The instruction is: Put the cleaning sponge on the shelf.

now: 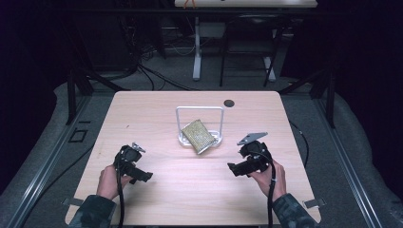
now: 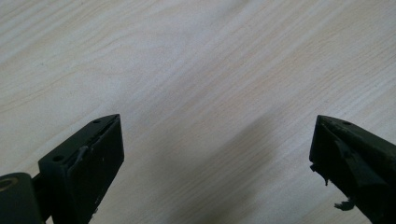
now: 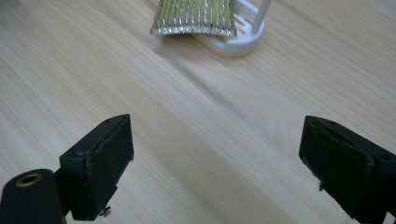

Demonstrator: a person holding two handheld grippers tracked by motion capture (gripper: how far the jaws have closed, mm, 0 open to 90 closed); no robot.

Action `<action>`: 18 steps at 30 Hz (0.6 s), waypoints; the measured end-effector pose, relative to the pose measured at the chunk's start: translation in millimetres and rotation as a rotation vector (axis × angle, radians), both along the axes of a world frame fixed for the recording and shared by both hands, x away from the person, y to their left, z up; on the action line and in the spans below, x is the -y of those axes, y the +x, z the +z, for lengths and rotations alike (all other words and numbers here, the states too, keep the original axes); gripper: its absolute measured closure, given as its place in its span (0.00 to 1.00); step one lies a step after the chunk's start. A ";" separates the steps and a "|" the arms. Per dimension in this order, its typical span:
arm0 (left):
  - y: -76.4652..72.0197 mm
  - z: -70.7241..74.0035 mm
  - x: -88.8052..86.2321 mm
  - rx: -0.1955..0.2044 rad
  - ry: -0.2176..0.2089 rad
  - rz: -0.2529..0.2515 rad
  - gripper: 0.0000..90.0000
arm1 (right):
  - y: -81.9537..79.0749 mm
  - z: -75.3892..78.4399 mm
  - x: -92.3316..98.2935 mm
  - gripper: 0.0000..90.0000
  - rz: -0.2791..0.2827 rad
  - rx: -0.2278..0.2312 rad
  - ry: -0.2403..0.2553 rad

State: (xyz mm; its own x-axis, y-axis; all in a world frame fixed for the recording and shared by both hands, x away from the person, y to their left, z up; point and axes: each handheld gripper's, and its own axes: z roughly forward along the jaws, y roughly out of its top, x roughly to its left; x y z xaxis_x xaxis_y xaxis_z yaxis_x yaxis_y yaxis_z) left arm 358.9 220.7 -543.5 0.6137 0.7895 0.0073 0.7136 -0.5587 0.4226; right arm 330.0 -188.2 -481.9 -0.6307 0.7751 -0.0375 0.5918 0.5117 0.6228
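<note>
We see both grippers low over the wooden table (image 1: 157, 109), near the person's edge, each held in a hand.

Left gripper (image 1: 142, 176): jaws spread wide, nothing between them. In the left gripper view there is bare wood grain between the two black jaws, plus their shadow. Released.

Right gripper (image 1: 233, 168): jaws also apart, nothing between the pads. Released. It sits right of centre and points left across the table. In the right gripper view, table surface shows in the gap, with the scouring pad ahead and well apart from the jaw tips.

Scouring pad (image 1: 198, 136): a gold, metallic woven rectangle at mid-table. It lies tilted on the white rack (image 1: 200, 109), leaning across the rack's base, with its lower corner hanging over the front rim towards us. The rack's white wire frame stands upright behind it. In the right gripper view we see the pad's (image 3: 194, 16) near edge overhanging the rack's (image 3: 236, 44) white base.

Neither gripper touches the pad or the rack. The right gripper is the nearer one.

A small dark round spot (image 1: 229, 103) sits on the table just behind the rack, to its right.
</note>
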 end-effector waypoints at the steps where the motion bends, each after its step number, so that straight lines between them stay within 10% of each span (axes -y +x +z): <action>1: 0.0 0.0 0.0 0.000 0.000 0.000 0.03 | 0.0 0.0 0.0 0.11 0.000 0.000 0.000; 18: 0.6 -0.8 1.4 -0.007 0.004 -0.009 0.03 | -23.1 -43.8 56.0 0.10 -0.128 -0.091 -0.029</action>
